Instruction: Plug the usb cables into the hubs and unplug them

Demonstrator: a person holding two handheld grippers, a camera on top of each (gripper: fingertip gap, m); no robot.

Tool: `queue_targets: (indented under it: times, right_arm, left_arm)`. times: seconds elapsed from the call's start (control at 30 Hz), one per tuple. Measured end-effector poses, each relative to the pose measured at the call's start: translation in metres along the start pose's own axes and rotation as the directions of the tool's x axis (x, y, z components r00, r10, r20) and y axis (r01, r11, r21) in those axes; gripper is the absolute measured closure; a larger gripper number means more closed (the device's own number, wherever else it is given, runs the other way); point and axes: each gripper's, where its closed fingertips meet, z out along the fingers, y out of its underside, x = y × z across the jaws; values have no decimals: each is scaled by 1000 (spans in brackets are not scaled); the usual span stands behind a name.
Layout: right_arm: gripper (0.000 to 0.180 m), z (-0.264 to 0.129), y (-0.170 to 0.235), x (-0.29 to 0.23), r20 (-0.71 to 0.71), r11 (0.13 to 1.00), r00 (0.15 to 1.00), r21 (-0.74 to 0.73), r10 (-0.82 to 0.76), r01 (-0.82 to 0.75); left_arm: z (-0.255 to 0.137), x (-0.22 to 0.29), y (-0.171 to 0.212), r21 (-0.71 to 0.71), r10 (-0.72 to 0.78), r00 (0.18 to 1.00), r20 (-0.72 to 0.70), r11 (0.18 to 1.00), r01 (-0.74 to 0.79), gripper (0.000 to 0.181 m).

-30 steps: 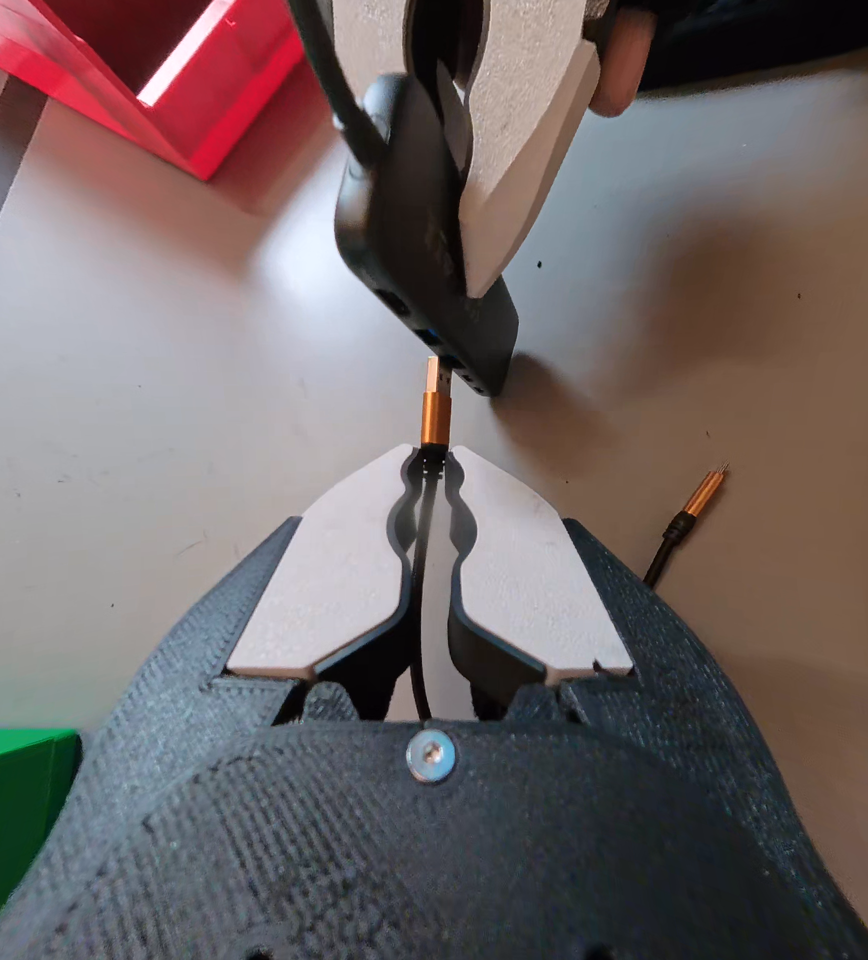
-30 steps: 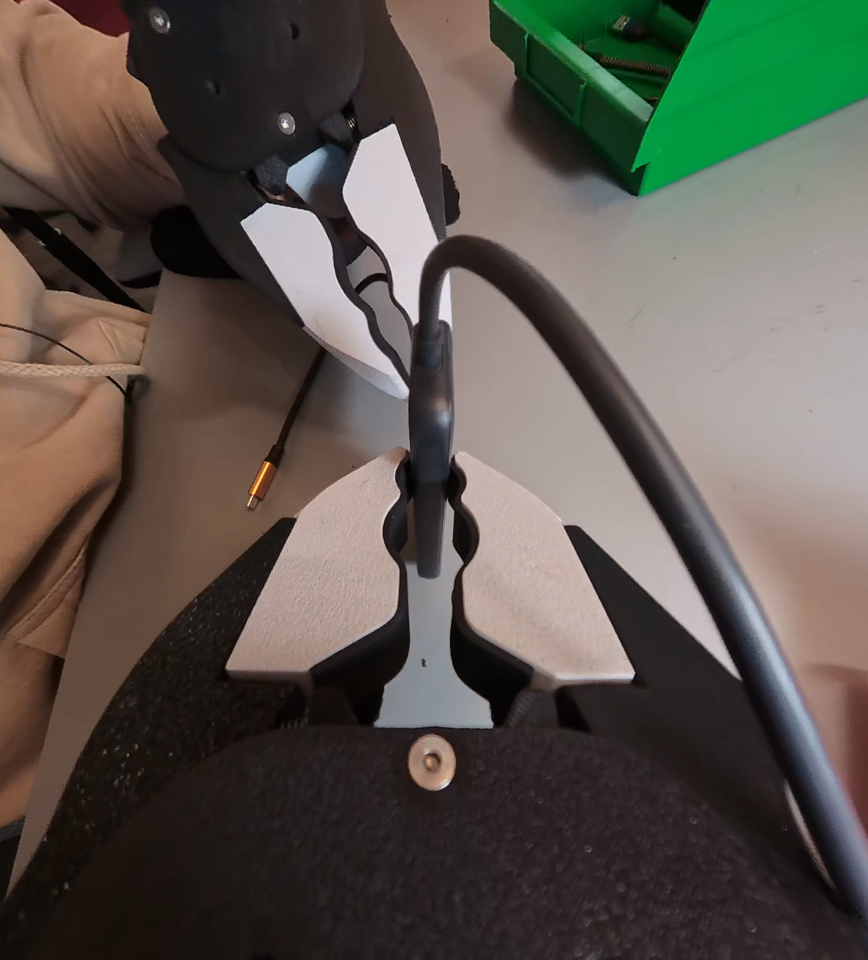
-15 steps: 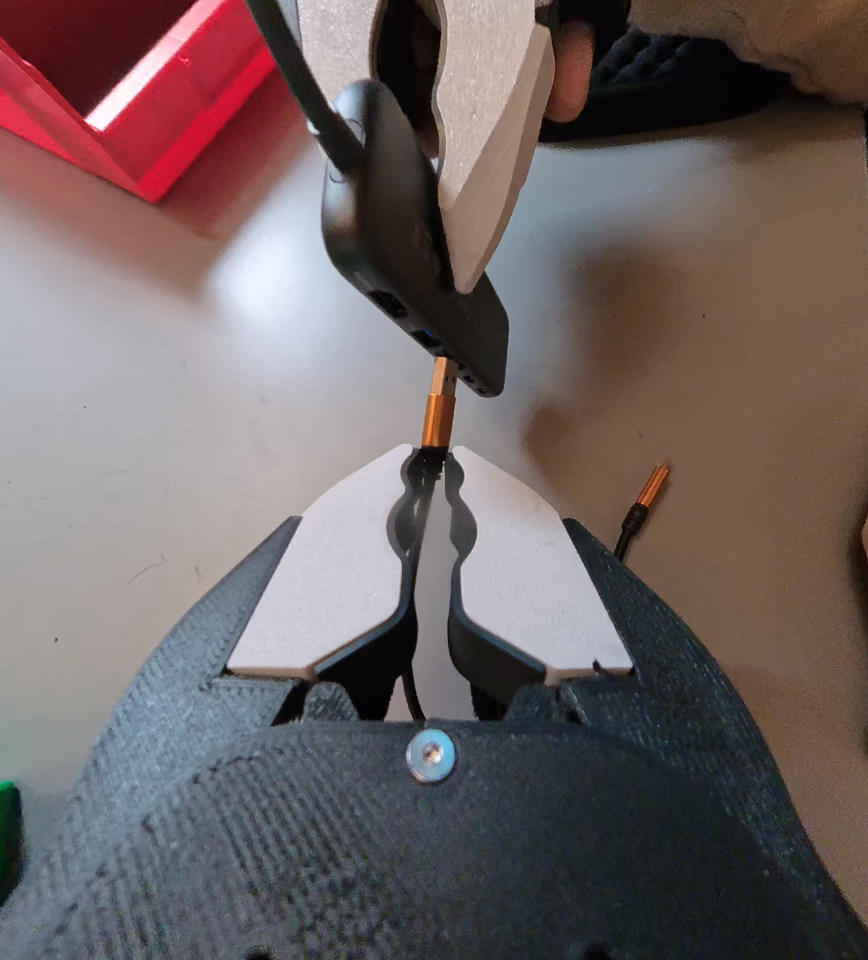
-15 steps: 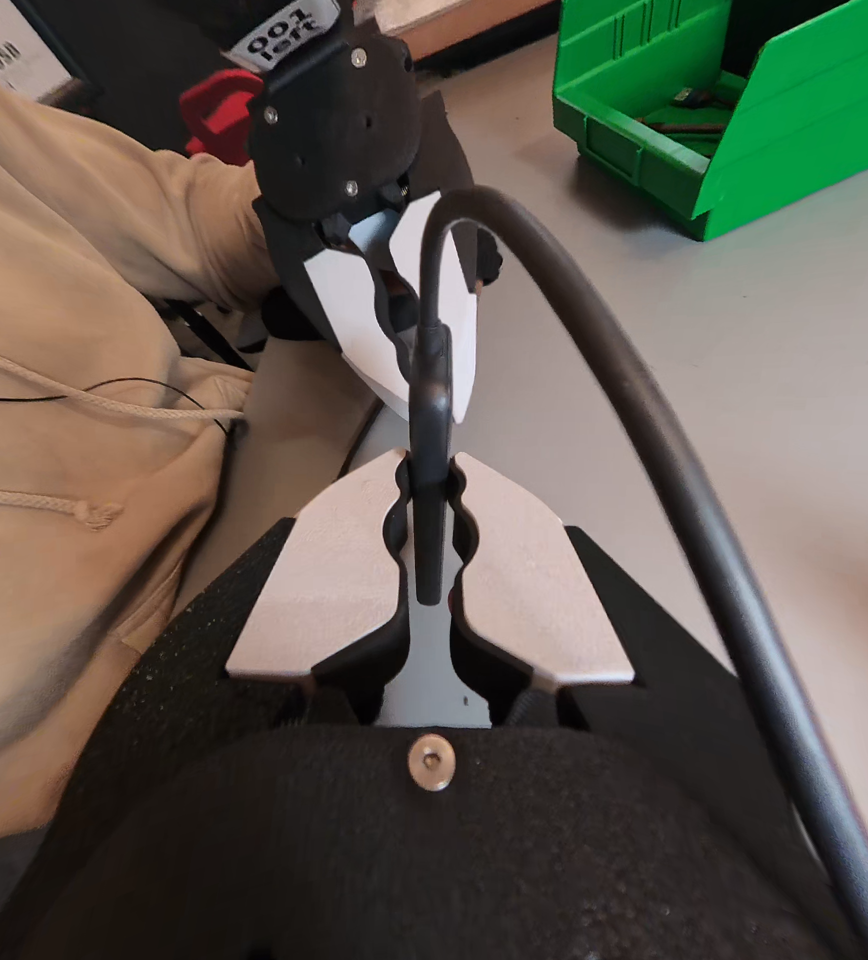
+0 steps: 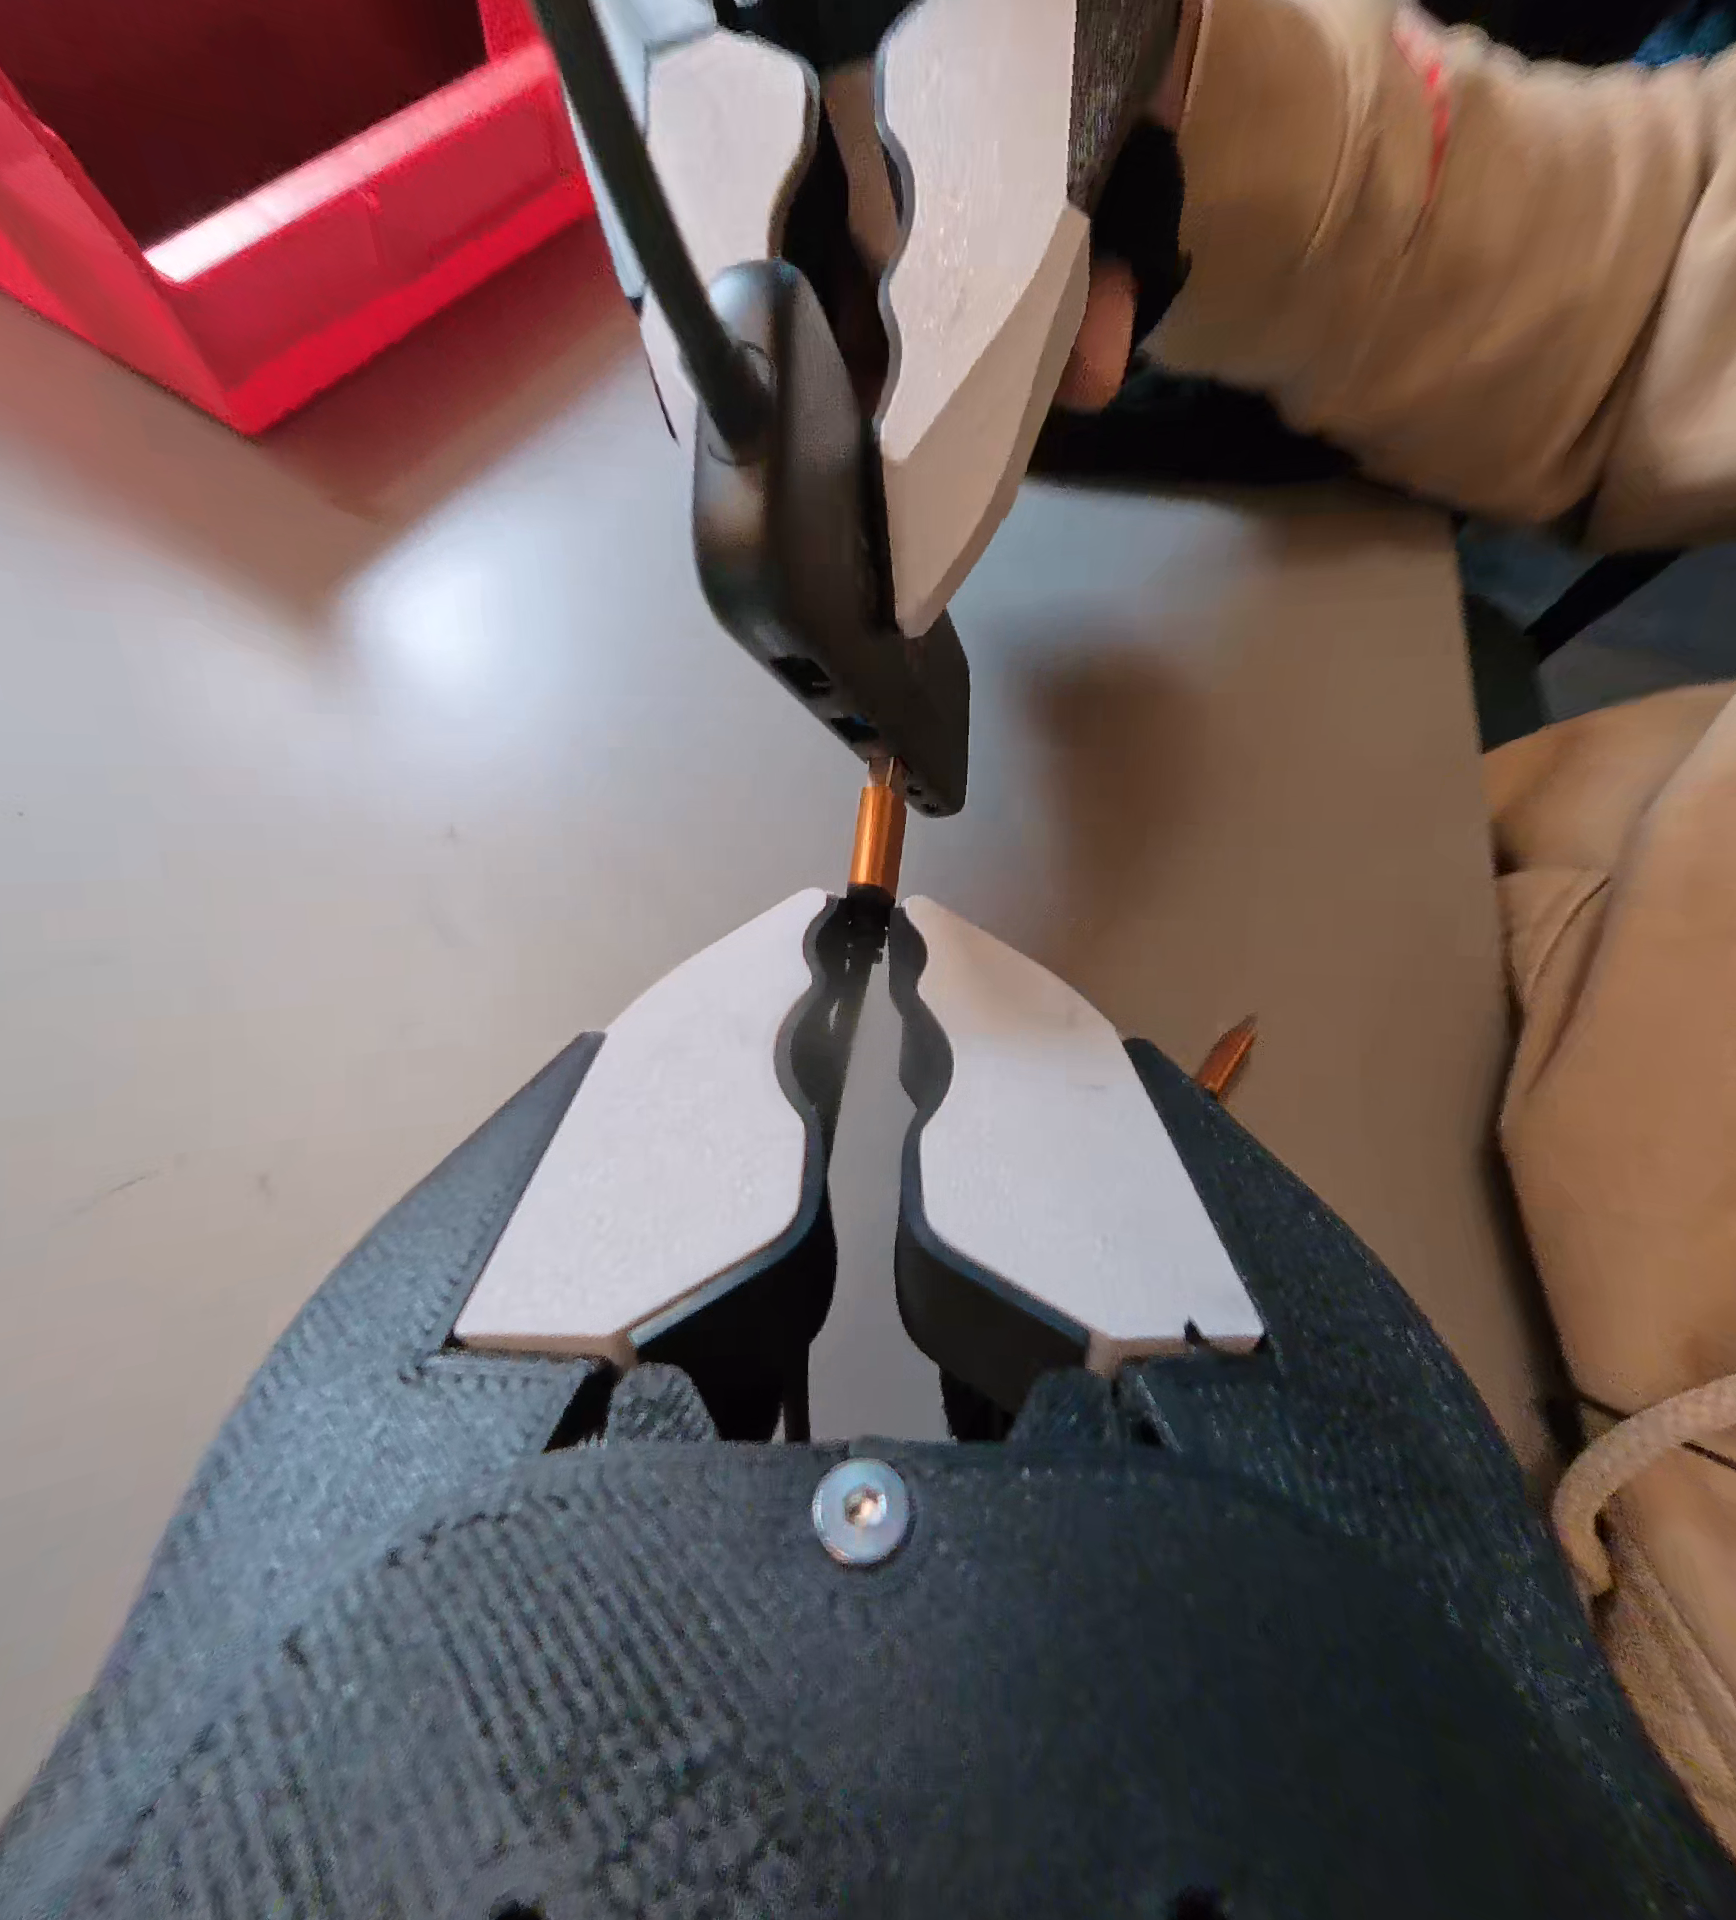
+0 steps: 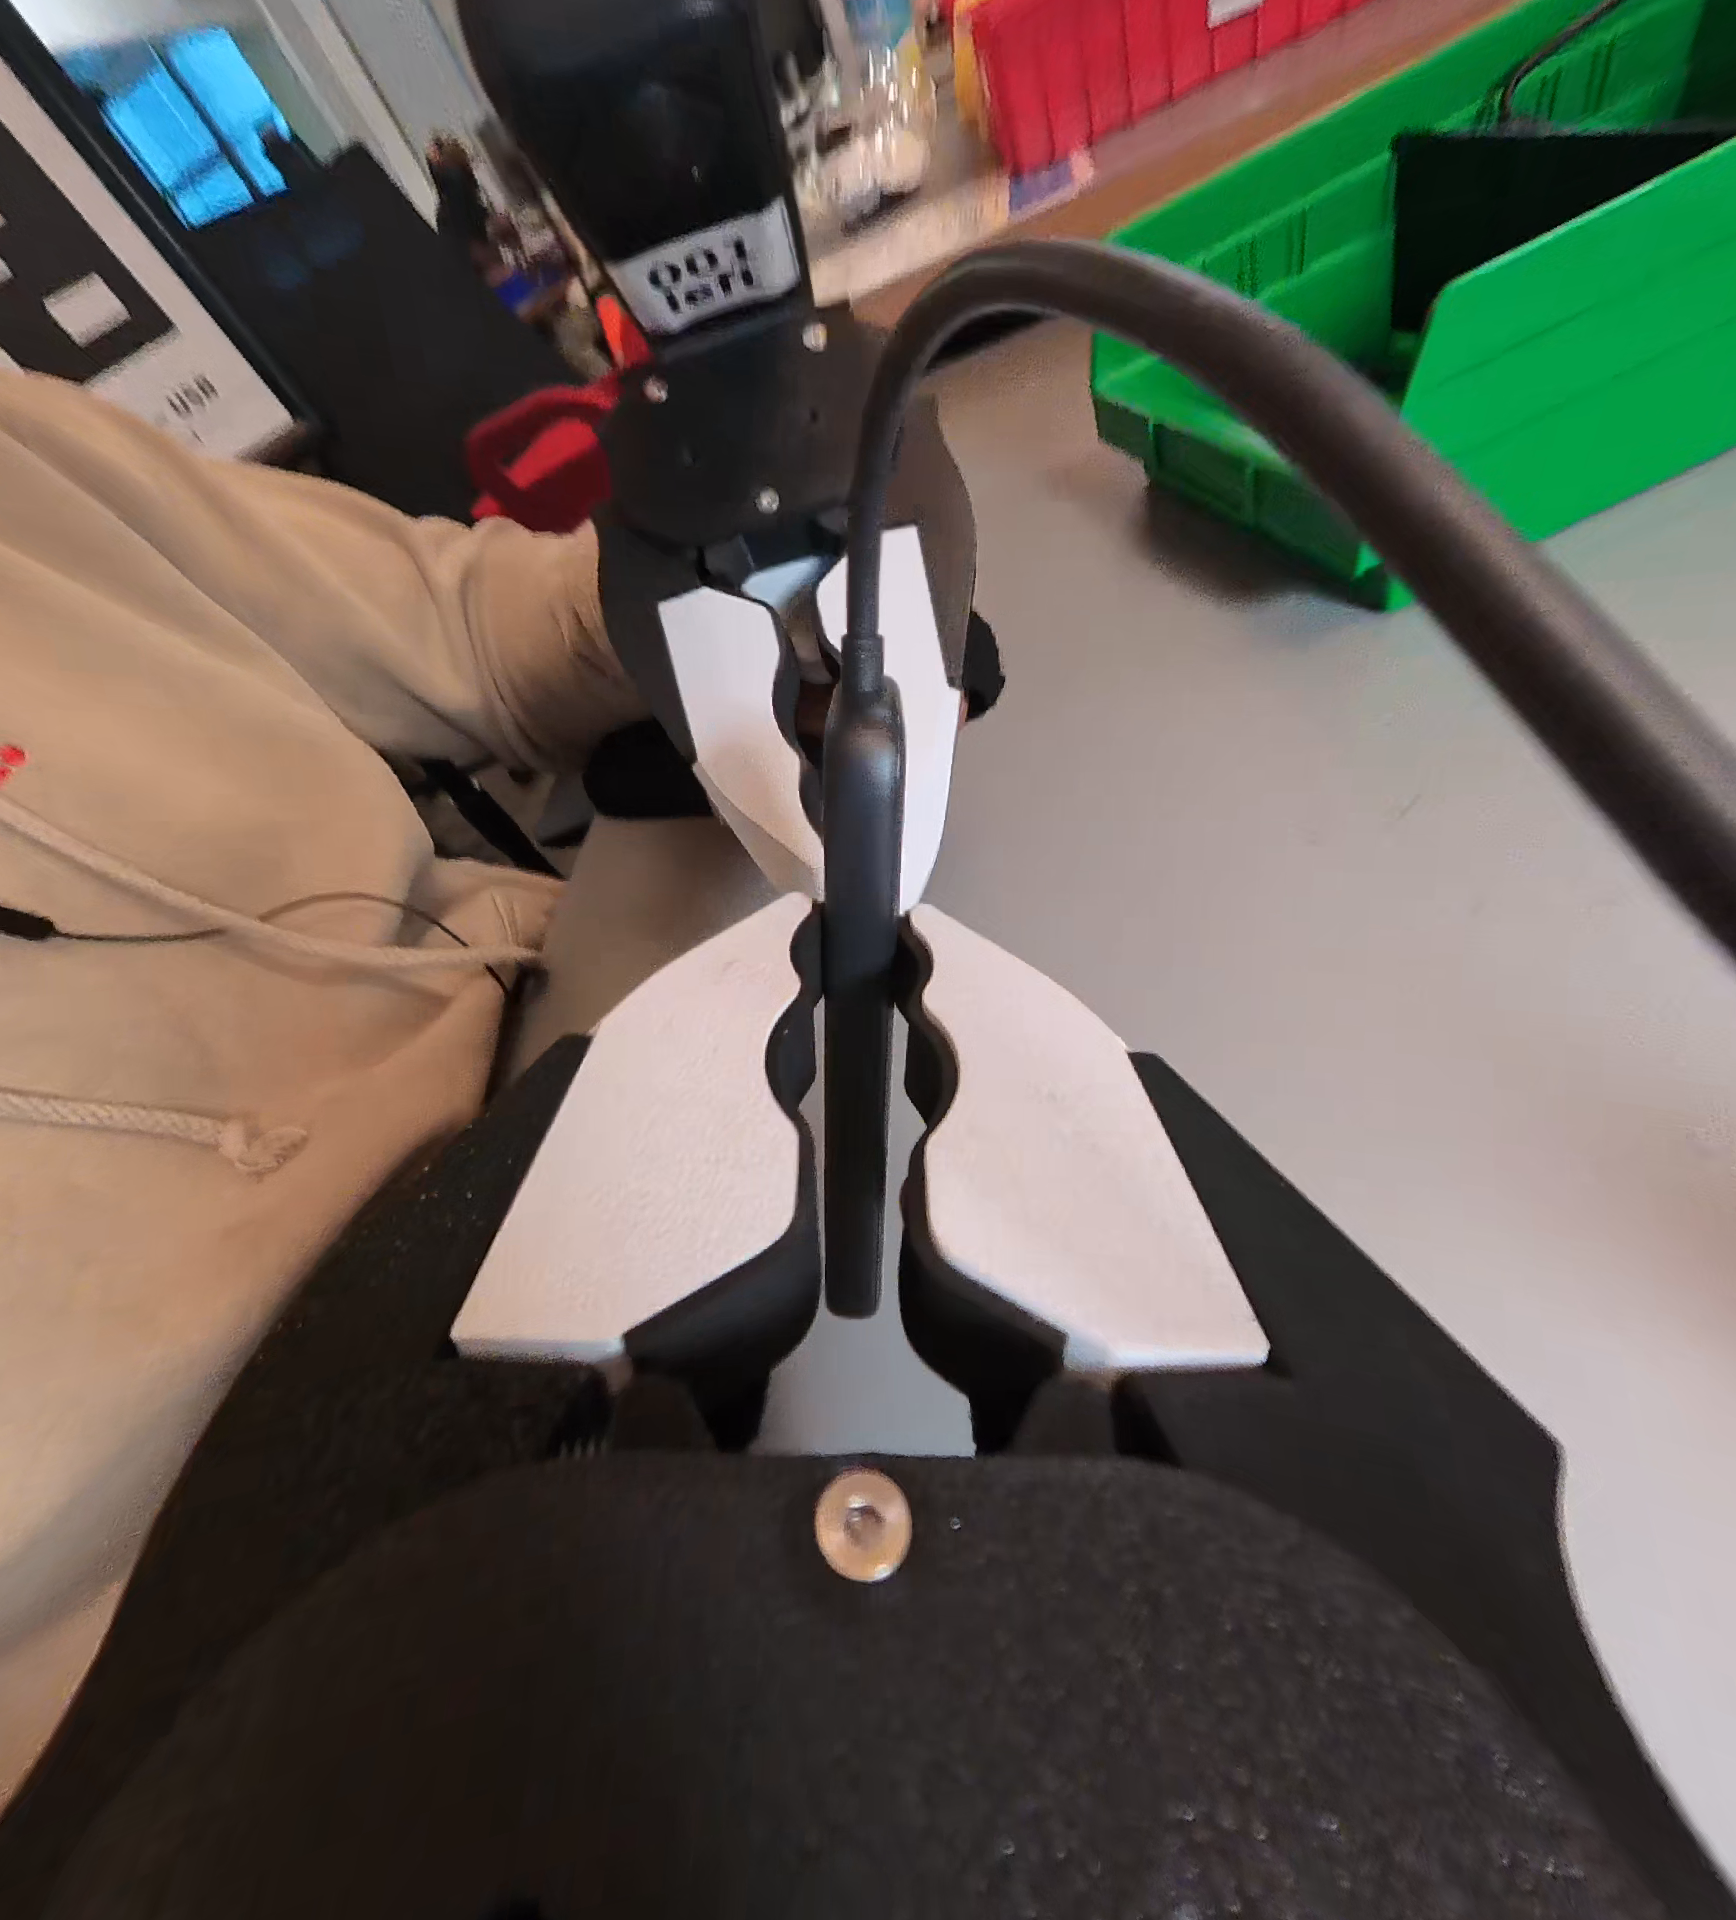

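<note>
left gripper [image 5: 866, 914] is clamping its fingers together on the black collar behind the orange usb plug [image 5: 876, 844], which is projecting just past the fingertips with its metal tip entering a port of the black hub [image 5: 822, 582]. right gripper [image 6: 862, 940] is pinching the hub [image 6: 859, 935] edge-on between its fingers. likely risks: the plug is sitting slightly tilted and may jam or bend; the short grip may be letting it pivot, or the hub may slide back.

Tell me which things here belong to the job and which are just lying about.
In the job:
- left hand-held gripper, shut on the orange plug
- right hand-held gripper, shut on the black hub

Lying about:
- second orange plug on the table
- red bin
- green bin
</note>
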Motion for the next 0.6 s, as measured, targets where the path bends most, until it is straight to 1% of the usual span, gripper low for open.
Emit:
queue_targets:
  times: [0.13,0.2,0.27,0.3,0.43,0.53,0.6]
  right_arm:
    - [168,-5,-15,2,-7,994,1000,105,13,-12]
    - [167,-6,-18,2,-19,993,1000,122,7,-5]
    - [157,-1,-6,3,-31,999,999,32,-16,17]
    - [155,1,-1,4,-47,999,998,4,-35,36]
    - [167,3,1,0,-13,999,999,-5,-35,35]
    - [168,5,3,0,-21,998,998,-18,-60,59]
    - [168,7,4,-2,-6,999,999,-6,-45,45]
  left_arm:
    - [-8,-2,-13,111,-61,997,-36,992,65,173]
    - [-11,-1,-19,150,-79,995,-59,985,87,173]
    - [-17,1,-27,203,-116,987,-107,970,136,173]
    - [-20,0,-29,220,-130,984,-121,963,154,173]
    - [-26,-3,-29,241,-145,979,-141,955,176,173]
    - [-24,-1,-24,213,-127,981,-143,964,156,173]
    - [-23,1,-24,208,-137,977,-164,963,170,173]
